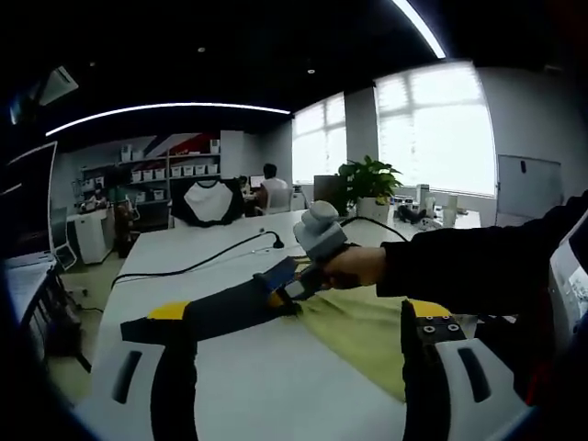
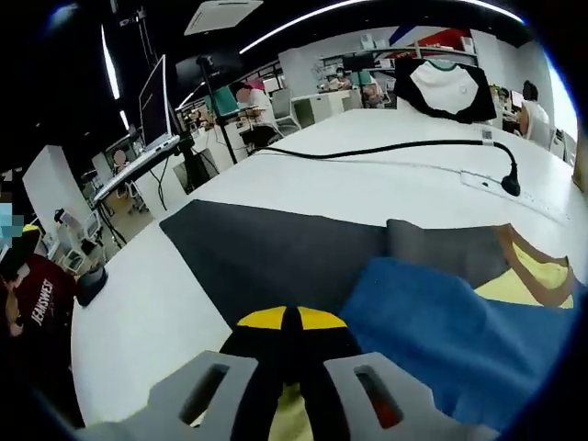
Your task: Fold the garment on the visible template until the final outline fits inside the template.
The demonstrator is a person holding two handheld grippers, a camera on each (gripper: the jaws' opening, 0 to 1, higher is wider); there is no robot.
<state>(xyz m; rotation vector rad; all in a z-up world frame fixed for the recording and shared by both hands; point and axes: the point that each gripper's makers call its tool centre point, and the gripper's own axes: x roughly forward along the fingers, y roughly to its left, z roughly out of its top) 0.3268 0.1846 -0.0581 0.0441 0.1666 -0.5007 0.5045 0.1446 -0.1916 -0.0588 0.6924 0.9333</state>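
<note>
**Pinching the garment's edge over the dark template**

I am working at the white table [image 1: 230, 367], and everything here I am placing against the dark grey template [image 2: 276, 253] lying flat on it. The garment [image 1: 363, 326] is lying partly on that template and partly spilling off it toward my body: yellow cloth with a blue layer [image 2: 450, 322] over it and a tan-trimmed opening at the far side.

My right gripper [image 2: 285, 335] is sitting at the template's near edge, its yellow-tipped jaws drawn together with what looks like a sliver of yellow cloth between them; I judge it is nipping the garment's edge. In the left gripper view that same gripper [image 1: 283, 292] is resting where the yellow cloth meets the template, my hand [image 1: 354, 266] behind it. My left gripper [image 1: 299, 317] is hanging back on the near side of the template, jaws spread wide, holding nothing, with the yellow cloth lying between and beyond them.

The cloth is looking light, limp and a little slippery, so it should drape and slide rather than hold a crease. I would be taking it by hems or corners, both layers together, lifting low so the fold lands inside the template.

A black cable [image 2: 404, 147] is trailing across the table beyond the template.
</note>
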